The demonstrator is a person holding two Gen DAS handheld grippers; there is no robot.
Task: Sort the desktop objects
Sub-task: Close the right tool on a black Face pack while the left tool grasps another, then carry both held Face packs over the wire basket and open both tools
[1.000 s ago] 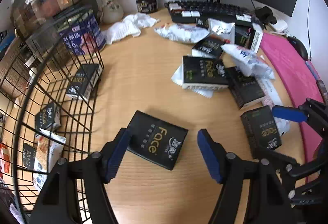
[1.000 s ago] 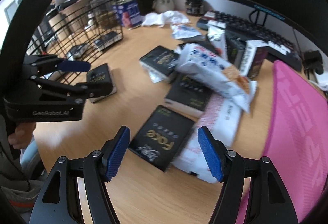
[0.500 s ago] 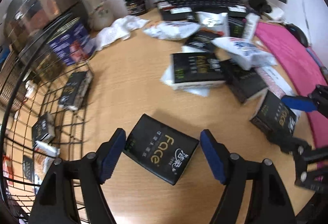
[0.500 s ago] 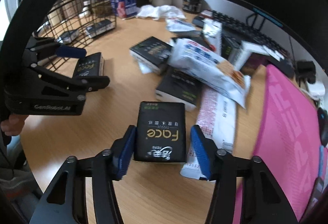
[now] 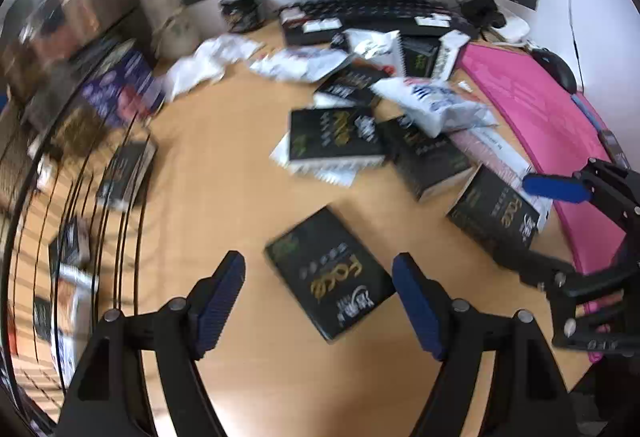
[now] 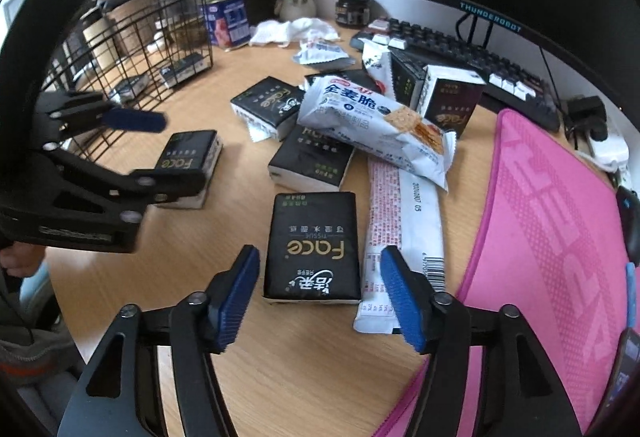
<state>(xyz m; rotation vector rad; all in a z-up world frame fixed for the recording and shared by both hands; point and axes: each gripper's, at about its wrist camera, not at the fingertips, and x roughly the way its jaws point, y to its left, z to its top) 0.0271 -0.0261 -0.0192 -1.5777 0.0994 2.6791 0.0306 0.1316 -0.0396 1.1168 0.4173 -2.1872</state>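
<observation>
A black Face tissue pack lies flat on the wooden desk between the fingers of my open left gripper; it also shows in the right wrist view. My right gripper is open around a second black Face tissue pack that rests on the desk, its pads apart from the pack's sides. This pack shows at the right of the left wrist view. A black wire basket at the left holds several small packs.
A heap of black tissue packs, white snack bags and a white wrapper lies mid-desk. A pink mat is at the right. A keyboard, jar, blue can and monitor stand behind.
My right gripper closed partly around the Face pack, then opened again; the pack now lies square between its fingers. The left wrist view has swung left and blurred, its pack still on the desk.
</observation>
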